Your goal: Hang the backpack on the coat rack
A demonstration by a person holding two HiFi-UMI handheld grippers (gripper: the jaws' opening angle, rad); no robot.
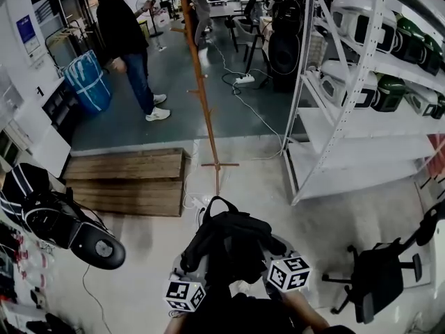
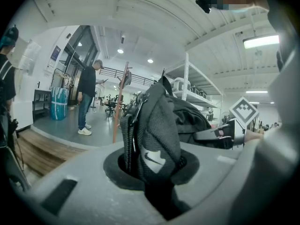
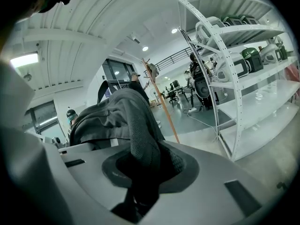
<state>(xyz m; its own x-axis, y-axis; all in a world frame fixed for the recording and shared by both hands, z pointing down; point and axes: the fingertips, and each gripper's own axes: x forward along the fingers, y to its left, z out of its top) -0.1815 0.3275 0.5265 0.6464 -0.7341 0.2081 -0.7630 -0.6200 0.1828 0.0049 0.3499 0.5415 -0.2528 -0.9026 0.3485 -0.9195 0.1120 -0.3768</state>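
Presently left tongs (image 2: pixel 152 170) and right tongs (image 3: pixel 143 172) each clench the backpack (image 1: pixel 233 232) slung between them.

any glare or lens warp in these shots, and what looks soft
Head view: wide-angle warp bows the shelf and coat rack; light even, no glare. Left gripper view: dark round border, ceiling light blown out, the backpack close up slightly soft. Right gripper view: same border, shelf bowed too.

- The left grey gripper (image 2: pixel 149 170) points roughly level, its jaws clamped on a strap of the black fabric backpack (image 1: pixel 229 239).
- The right grey gripper (image 3: pixel 140 172), just beside it, grips the backpack likewise.
- Both are held low, close to the body.
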